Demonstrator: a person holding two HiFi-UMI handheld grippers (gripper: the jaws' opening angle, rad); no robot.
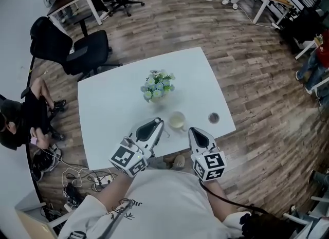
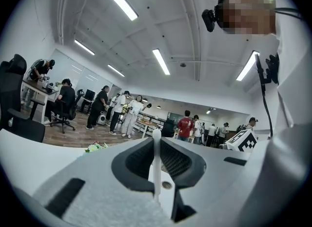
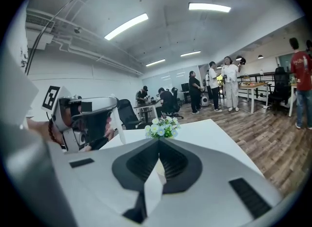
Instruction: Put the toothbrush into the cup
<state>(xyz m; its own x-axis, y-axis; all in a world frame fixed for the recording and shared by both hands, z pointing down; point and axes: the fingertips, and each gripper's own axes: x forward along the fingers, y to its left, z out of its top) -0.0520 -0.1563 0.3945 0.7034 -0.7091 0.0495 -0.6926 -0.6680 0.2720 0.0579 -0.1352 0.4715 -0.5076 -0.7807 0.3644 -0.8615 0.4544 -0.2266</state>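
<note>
The white toothbrush (image 2: 155, 165) stands upright between the jaws of my left gripper (image 2: 157, 140), which is shut on its thin handle. In the head view that left gripper (image 1: 158, 123) is over the front of the white table (image 1: 108, 109), just left of the pale cup (image 1: 177, 120). The cup stands upright and looks empty. My right gripper (image 1: 193, 130) is just right of the cup, near the table's front edge. In the right gripper view its jaws (image 3: 158, 142) meet at the tip, with nothing held.
A small pot of white and blue flowers (image 1: 158, 85) stands behind the cup at mid-table. A small dark round object (image 1: 214, 117) lies near the right front corner. A black office chair (image 1: 87, 50) is at the far left corner. People stand and sit around the room.
</note>
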